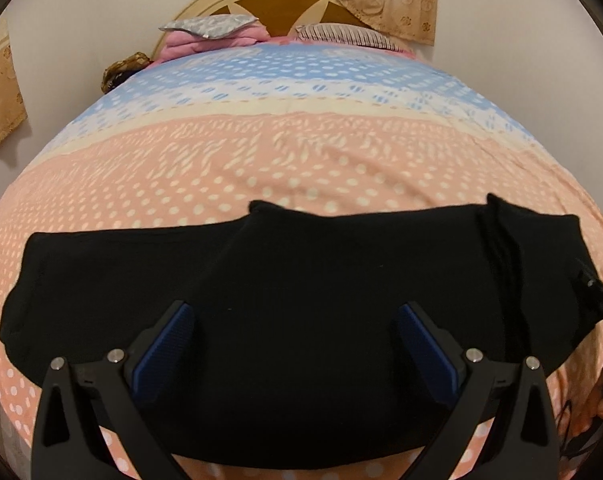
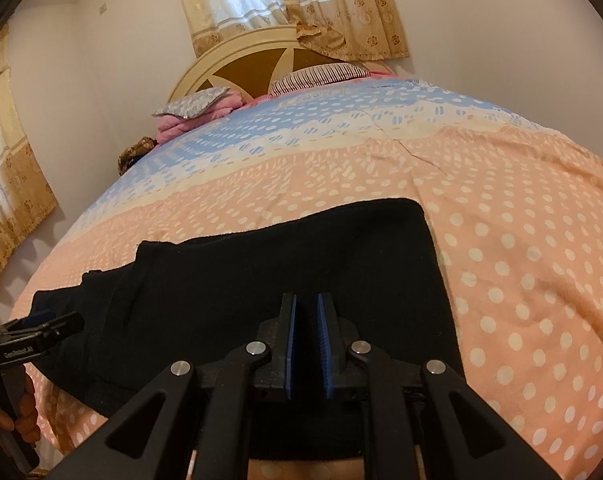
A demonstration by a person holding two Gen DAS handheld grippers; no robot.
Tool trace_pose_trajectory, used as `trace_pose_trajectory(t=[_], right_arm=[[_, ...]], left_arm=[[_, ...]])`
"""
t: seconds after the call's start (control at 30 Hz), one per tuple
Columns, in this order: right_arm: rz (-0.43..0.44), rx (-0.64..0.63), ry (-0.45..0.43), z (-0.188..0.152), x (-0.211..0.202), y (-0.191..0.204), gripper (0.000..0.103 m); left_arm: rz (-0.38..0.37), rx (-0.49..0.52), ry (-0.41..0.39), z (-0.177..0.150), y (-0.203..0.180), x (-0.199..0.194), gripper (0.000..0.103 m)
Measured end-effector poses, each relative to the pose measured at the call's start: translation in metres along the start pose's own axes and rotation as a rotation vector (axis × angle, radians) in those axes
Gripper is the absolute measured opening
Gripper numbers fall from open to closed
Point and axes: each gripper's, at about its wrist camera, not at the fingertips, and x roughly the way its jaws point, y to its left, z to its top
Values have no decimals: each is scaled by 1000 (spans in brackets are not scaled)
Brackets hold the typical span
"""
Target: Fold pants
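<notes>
Left wrist view shows our left gripper (image 1: 293, 344) with jaws wide apart over the black pants (image 1: 261, 276), which lie flat across the bed's near edge from 9 to 3 o'clock. Our right gripper (image 2: 307, 338) hovers above the same cloth, its jaws nearly together with nothing visibly between them. We judge a pinch may catch only the top layer, so the fold would drag crooked. The bedspread (image 2: 501, 220) is peach and blue, dotted; headboard (image 2: 229, 64) and curtains (image 2: 293, 4) sit at 12 o'clock.
</notes>
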Motion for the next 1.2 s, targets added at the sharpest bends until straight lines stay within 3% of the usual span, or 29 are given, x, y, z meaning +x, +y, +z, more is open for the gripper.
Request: trace_pose_trajectory(t=[0.03, 0.1, 0.2, 0.27, 0.37, 0.6, 0.8, 0.93, 1.07, 1.2], right_arm=[[14, 11, 4, 1, 0, -1, 20], [63, 16, 14, 3, 0, 0, 41], [47, -85, 34, 4, 0, 20, 62], [5, -158, 37, 1, 1, 33, 65], [-33, -201, 43, 0, 2, 41, 66], [67, -78, -43, 21, -21, 48, 66], [45, -199, -84, 31, -24, 65, 66], [116, -69, -157, 31, -25, 28, 66], [218, 126, -136, 36, -22, -8, 66], [222, 181, -147, 36, -22, -22, 66]], left_arm=[[6, 5, -2, 0, 0, 0, 103], [18, 19, -4, -1, 1, 0, 103], [32, 26, -8, -2, 3, 0, 103], [37, 24, -2, -3, 6, 1, 103], [35, 21, 4, -4, 7, 2, 103], [43, 20, 15, -4, 15, 4, 103], [51, 29, -3, -3, 20, -6, 103], [81, 32, 3, -4, 16, -4, 103], [105, 36, 15, -1, 6, -4, 103], [99, 39, 8, 2, -2, -6, 103]])
